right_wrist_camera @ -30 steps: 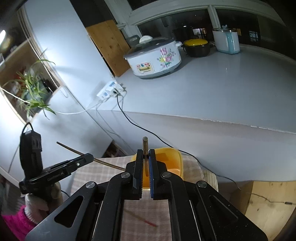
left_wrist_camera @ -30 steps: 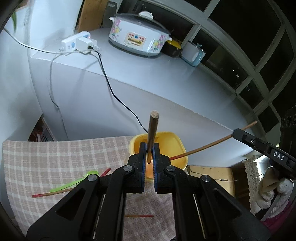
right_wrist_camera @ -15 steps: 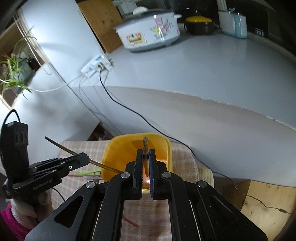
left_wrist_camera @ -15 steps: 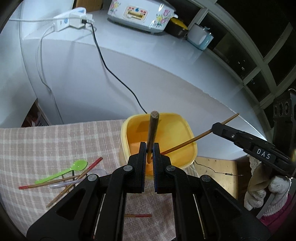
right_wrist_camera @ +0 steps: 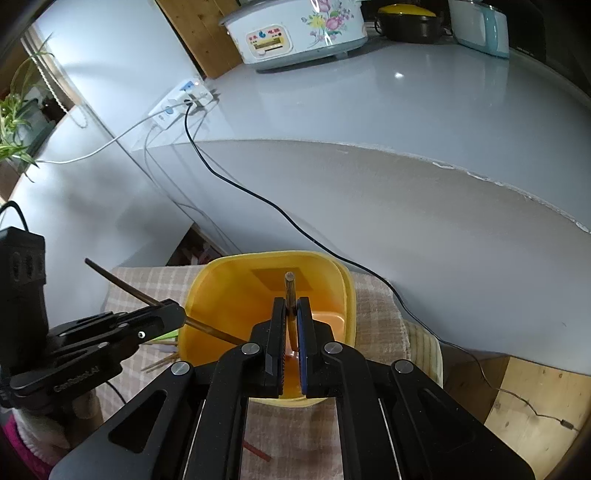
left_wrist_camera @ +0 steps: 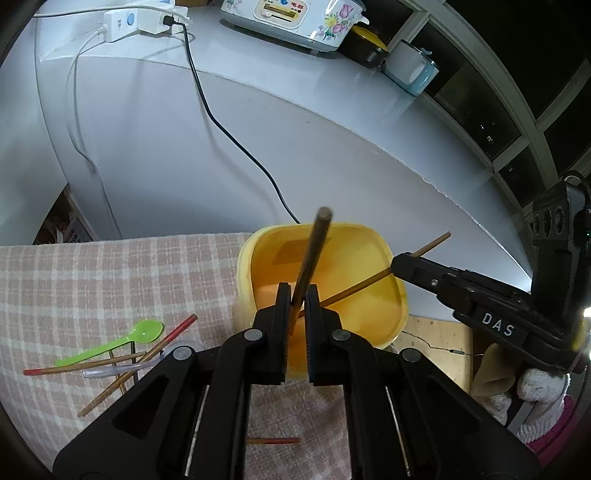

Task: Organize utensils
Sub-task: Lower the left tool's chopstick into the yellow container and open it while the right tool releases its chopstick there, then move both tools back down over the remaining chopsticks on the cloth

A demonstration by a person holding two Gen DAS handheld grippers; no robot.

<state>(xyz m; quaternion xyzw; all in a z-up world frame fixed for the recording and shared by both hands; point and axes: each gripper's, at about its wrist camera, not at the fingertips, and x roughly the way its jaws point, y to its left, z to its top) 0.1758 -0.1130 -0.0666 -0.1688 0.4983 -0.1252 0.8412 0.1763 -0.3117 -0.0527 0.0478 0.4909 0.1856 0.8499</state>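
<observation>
On the left of the checked cloth (left_wrist_camera: 122,273), only the left wrist view shows the loose pile: a green spoon (left_wrist_camera: 122,339), a clear spoon (left_wrist_camera: 125,370) and red-tipped chopsticks (left_wrist_camera: 147,354) crossing one another, plus a short red-tipped stick (left_wrist_camera: 273,440) nearer the camera. The right wrist view shows only a few of their ends beside the bowl.

The left gripper (left_wrist_camera: 295,291) is clamped on a brown chopstick (left_wrist_camera: 314,254) that tilts up over the yellow bowl (left_wrist_camera: 369,236), which sits at the far right edge of the cloth. From the right wrist view this gripper (right_wrist_camera: 177,314) carries faint lettering, seemingly "CanRobot.AI", though it is hard to read.

The right gripper (right_wrist_camera: 291,306) is likewise pinched tight on a second chopstick (right_wrist_camera: 290,291), held over the bowl's (right_wrist_camera: 207,284) hollow. In the left wrist view this gripper (left_wrist_camera: 397,264) bears the white letters "DAS".

On the far counter (right_wrist_camera: 406,110) stand a flowered cooker (right_wrist_camera: 295,29) with a small printed panel too small to read, a black pot (right_wrist_camera: 410,22) with a yellow lid, and a pale blue appliance (right_wrist_camera: 480,26). A plant (right_wrist_camera: 14,122) shows only in the right wrist view.
</observation>
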